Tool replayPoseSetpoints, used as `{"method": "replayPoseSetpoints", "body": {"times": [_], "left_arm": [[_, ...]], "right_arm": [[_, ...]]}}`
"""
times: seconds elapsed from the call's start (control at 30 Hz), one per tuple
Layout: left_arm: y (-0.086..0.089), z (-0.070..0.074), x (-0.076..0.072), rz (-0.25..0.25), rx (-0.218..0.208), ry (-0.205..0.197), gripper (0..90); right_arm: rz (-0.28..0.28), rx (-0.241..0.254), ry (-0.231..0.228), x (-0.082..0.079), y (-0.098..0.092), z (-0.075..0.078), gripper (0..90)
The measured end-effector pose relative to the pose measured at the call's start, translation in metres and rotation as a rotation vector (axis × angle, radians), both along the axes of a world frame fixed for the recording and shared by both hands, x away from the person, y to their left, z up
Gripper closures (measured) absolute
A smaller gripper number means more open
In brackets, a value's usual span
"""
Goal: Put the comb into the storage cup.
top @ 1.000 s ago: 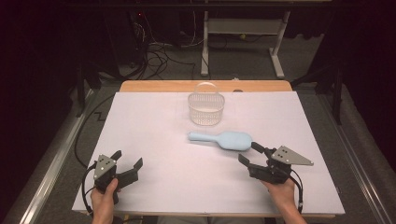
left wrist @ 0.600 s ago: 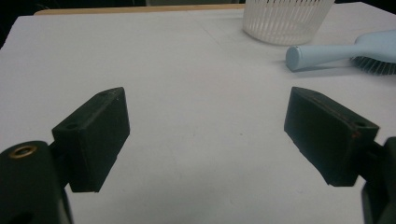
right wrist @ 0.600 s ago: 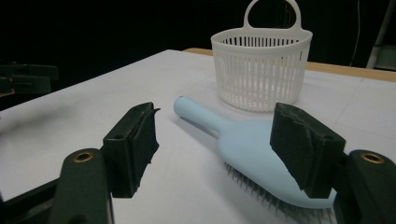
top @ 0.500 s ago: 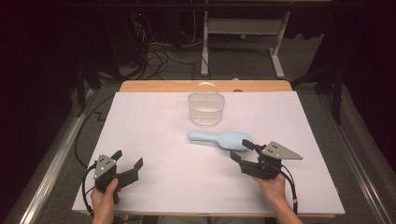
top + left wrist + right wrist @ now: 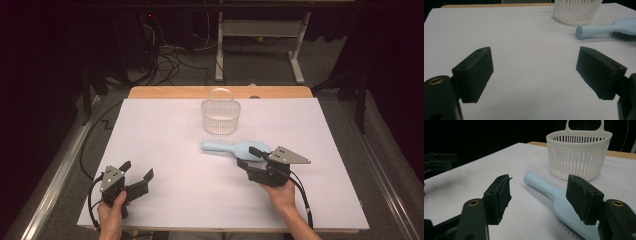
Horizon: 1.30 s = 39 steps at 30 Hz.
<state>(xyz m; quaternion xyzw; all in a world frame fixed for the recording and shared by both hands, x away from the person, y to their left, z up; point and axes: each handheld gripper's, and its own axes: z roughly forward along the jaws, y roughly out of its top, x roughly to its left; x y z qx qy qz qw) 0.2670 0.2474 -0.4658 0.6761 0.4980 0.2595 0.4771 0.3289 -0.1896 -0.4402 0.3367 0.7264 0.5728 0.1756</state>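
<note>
in the high view the right tongs point(image 5: 251, 156) had slid left across the white surface point(image 5: 165, 135) since a sec ago and now sat at the light-blue hairbrush point(image 5: 235, 148), which lay just in front of the white basket point(image 5: 220, 116); left tongs point(image 5: 136, 175) hadn't budged, open w/ nothing in them. left gripper view: jaws wide apart over bare surface, brush handle off to the side. right gripper view: jaws had just been closing but were open, brush point(image 5: 559, 202) partly between them, pads not pressing. prob about to grab it.
</note>
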Motion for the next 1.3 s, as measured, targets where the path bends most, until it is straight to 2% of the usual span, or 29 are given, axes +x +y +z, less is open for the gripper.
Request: {"method": "replayPoseSetpoints", "body": {"times": [0.33, 0.63, 0.7, 0.9, 1.07, 1.3], "left_arm": [[0.0, 0.0, 0.0, -0.002, 0.001, 0.0, 15.1], [0.0, 0.0, 0.0, 0.0, -0.001, -0.001, 15.2], [0.0, 0.0, 0.0, 0.002, -0.004, -0.001, 15.1], [0.0, 0.0, 0.0, 0.002, -0.005, -0.001, 15.1], [0.001, 0.0, 0.0, 0.001, -0.003, 0.0, 15.1], [0.001, 0.0, 0.001, 0.004, -0.004, 0.0, 15.1]], "right_arm": [[0.005, 0.003, 0.032, 0.01, 0.008, 0.005, 39.3], [0.018, -0.022, 0.067, 0.022, 0.02, 0.011, 43.1], [0.019, -0.033, 0.074, 0.024, 0.022, 0.014, 46.4], [0.044, -0.089, 0.152, 0.036, 0.03, 0.02, 50.6], [0.049, -0.12, 0.176, 0.041, 0.034, 0.022, 55.4], [0.034, -0.187, 0.203, 0.05, 0.041, 0.027, 66.8]]}}
